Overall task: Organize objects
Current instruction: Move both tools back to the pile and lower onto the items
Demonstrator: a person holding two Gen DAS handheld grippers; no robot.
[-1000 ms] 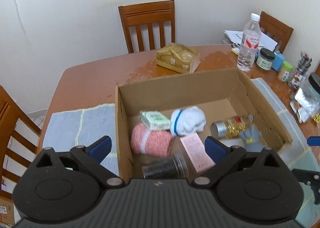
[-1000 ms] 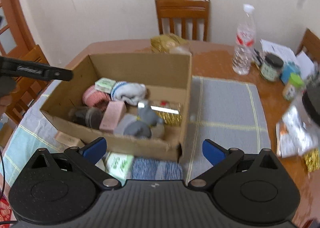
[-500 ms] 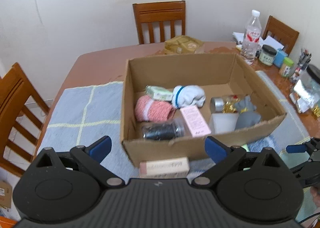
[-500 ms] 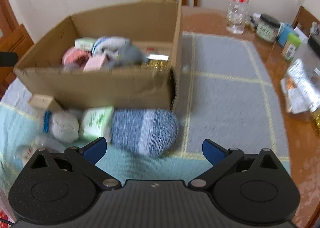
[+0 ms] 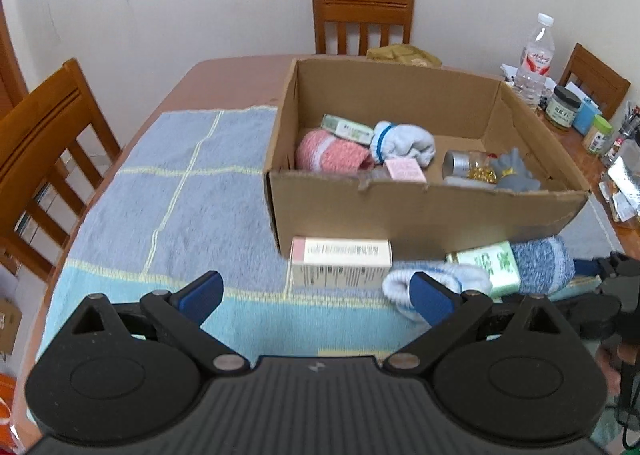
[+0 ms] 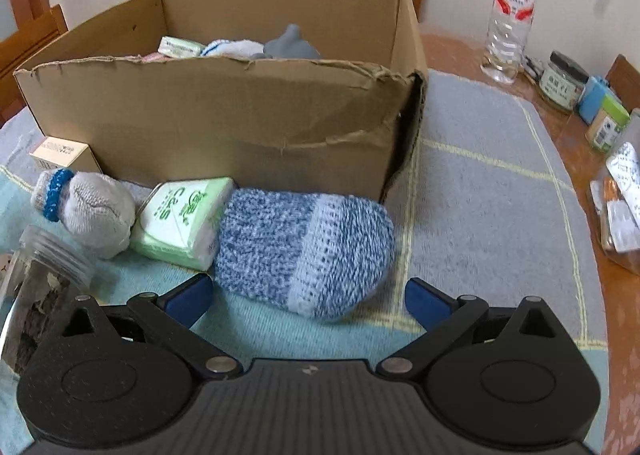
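Hovering with jaws spread wide and empty, the right gripper [image 6: 306,297] faced a blue sock [image 6: 304,251] lying beside the cardboard box [image 6: 224,115]; the left gripper [image 5: 316,297] was likewise open.

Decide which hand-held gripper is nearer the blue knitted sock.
Right. The right hand-held gripper is open just before the blue knitted sock; the left hand-held gripper faces the carton.

Wooden table [image 5: 224,75] bears checked cloth [image 5: 188,191], cardboard box [image 5: 400,211].
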